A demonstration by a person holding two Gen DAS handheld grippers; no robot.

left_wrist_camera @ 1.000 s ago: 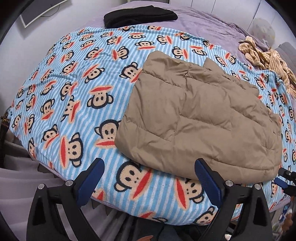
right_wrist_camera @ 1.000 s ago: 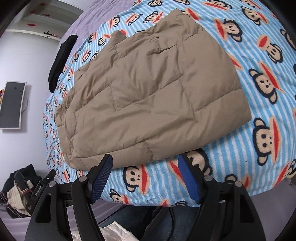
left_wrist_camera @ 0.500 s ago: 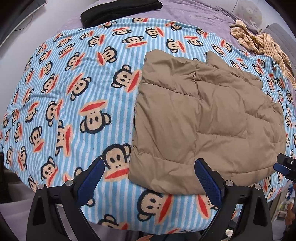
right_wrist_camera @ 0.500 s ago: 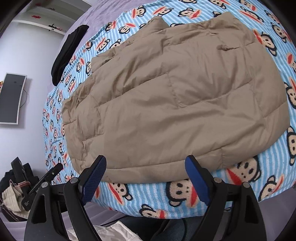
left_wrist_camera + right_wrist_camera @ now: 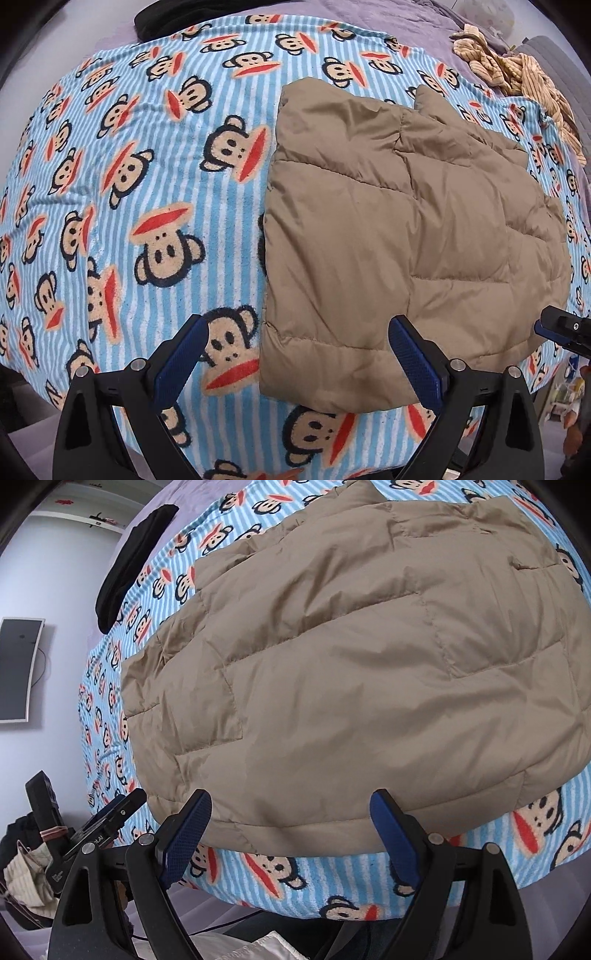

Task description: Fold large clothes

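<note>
Only your left view shows the striped cloth [image 5: 517,70] beyond the jacket [image 5: 399,236]; its length runs away from your 2 spread, empty grippers [image 5: 295,354] [image 5: 290,823].

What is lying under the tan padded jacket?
The tan padded jacket lies on the blue striped monkey-print blanket, which shows all around it. Whatever is directly beneath the jacket is covered and cannot be seen.

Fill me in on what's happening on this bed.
A person with a gripper in each hand is folding a tan quilted jacket that lies on a monkey-print blanket. The left gripper and right gripper are both open at the jacket's near edge, holding nothing. A black garment lies farther back.
</note>
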